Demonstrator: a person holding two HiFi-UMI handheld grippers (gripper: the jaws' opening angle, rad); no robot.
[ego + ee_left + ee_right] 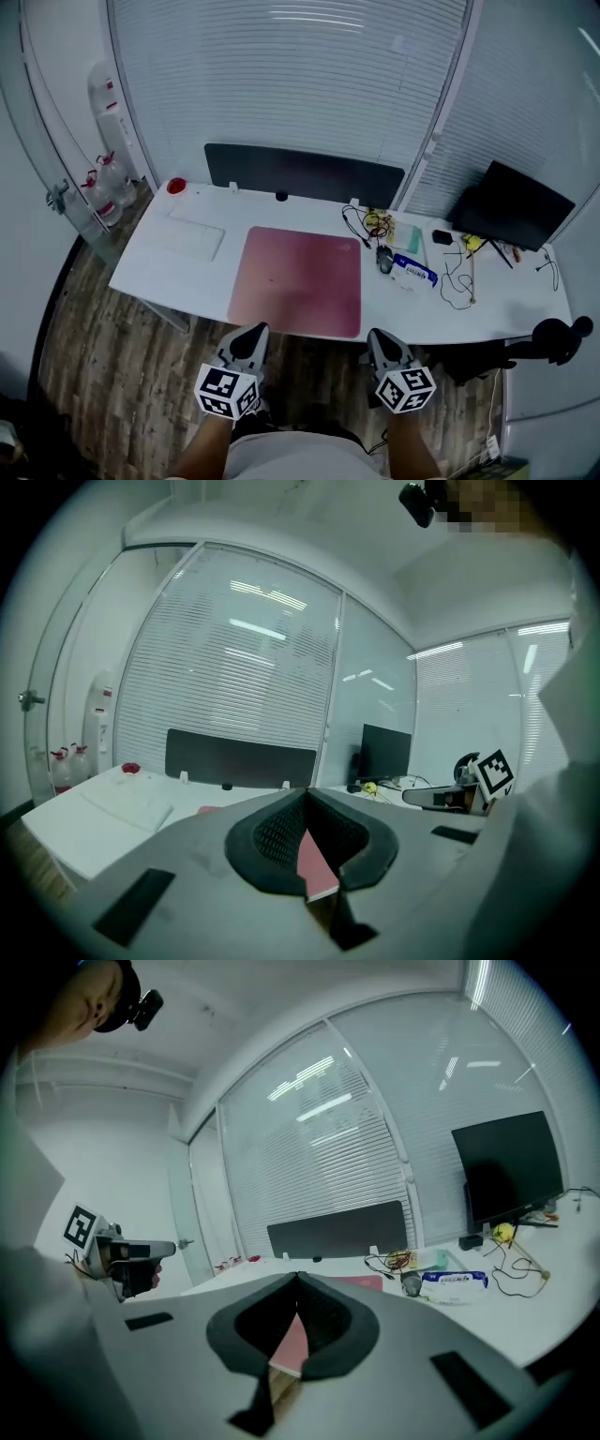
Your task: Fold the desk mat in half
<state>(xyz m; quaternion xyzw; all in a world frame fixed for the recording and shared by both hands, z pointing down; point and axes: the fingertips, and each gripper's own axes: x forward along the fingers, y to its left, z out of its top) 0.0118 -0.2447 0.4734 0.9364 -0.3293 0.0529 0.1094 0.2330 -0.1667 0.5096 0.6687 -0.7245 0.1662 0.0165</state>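
Overhead head view, forward gripper views, shared mat (298,279)

Office: white desk (525,302), monitor (514,217), window blinds (281,75).

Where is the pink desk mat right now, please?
In the head view the pink desk mat lies flat, centred at the near edge of the white desk, a computer mouse to its right.

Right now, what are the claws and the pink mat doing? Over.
Left claw shut, empty, short of the desk. Right claw the same. Mat flat, unfolded. Mouse and cables off its right edge, nothing on it.
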